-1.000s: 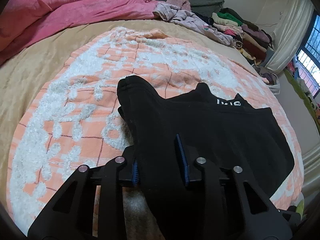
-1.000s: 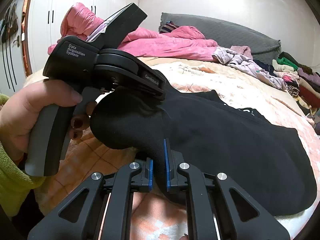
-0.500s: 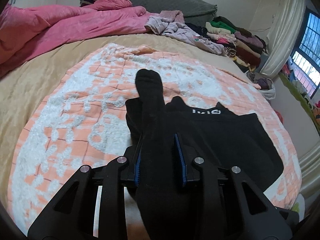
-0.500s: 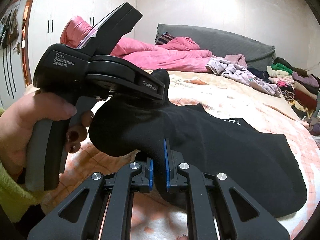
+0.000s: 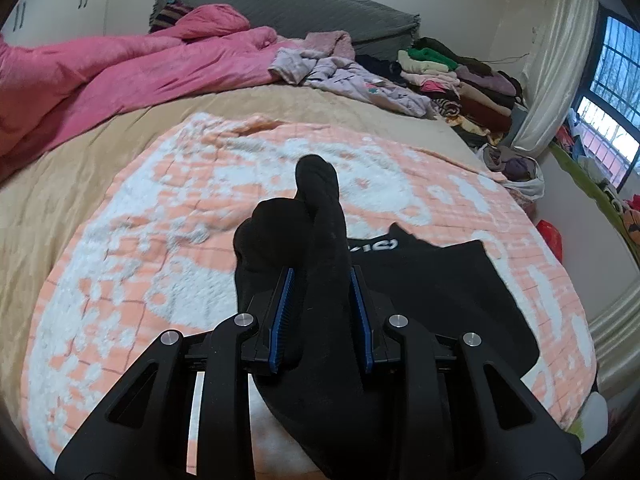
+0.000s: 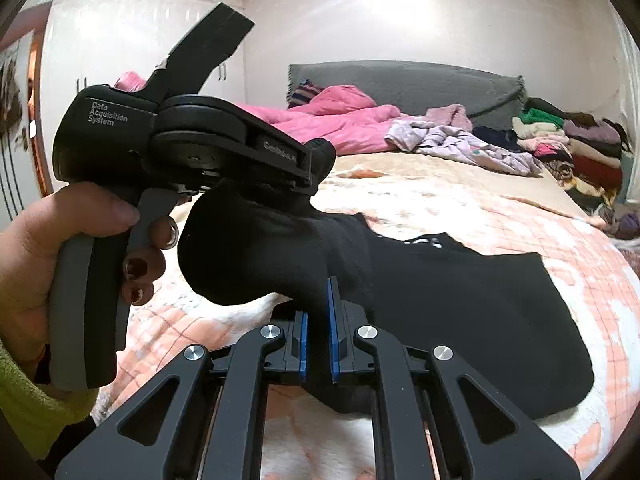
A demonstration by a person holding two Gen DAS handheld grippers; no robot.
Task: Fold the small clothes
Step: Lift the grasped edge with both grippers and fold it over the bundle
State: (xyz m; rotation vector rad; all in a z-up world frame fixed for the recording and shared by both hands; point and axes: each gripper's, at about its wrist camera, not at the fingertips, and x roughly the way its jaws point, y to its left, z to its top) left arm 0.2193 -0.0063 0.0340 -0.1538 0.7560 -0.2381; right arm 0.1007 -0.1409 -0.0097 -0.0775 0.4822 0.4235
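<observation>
A black garment (image 5: 420,280) with white lettering lies partly on the orange and white blanket (image 5: 180,240). Its near end is lifted off the bed. My left gripper (image 5: 320,276) is shut on a bunched fold of it, and a rolled tip of cloth sticks up past the blue pads. In the right wrist view the same garment (image 6: 460,312) stretches away to the right. My right gripper (image 6: 318,304) is shut on its near edge. A hand (image 6: 60,240) holds the left gripper (image 6: 310,176) just above and to the left, with cloth hanging from it.
A pink duvet (image 5: 140,76) is heaped at the far left of the bed. Lilac clothes (image 5: 352,80) and a stack of folded clothes (image 5: 460,80) lie by the grey headboard (image 5: 300,8). A bag of clothes (image 5: 516,168) sits beyond the bed's right edge, under the window (image 5: 612,80).
Both grippers have risen with the black garment. Its gripped end has bunched narrower and now sticks up past the left gripper's pads. Less of it rests on the blanket.
</observation>
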